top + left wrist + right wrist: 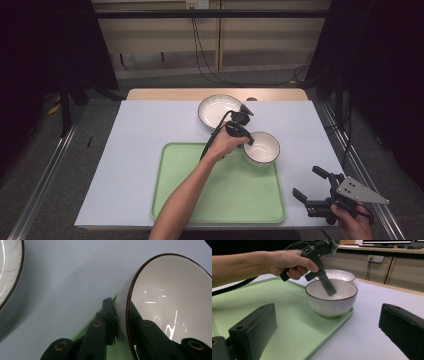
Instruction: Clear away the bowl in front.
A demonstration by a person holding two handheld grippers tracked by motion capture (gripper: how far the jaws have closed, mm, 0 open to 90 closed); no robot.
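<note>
Since the left gripper pinches the brown-rimmed white ceramic bowl by its slick rim (right gripper gaping, empty), it may slip or chip.

No readable text, label, brand, number or sign appears in any view. The white bowl with the dark rim carries only fine ribbed lines on its outer wall, with no lettering. The shallow white dish behind that bowl is likewise unmarked apart from its ribbing. The green tray under the bowl's near side is plain, as is the pale surface around it. The grey three-cornered plate, to the right of the tray, shows small holes and no writing. The wall sockets far behind the bowl are too small to read.
</note>
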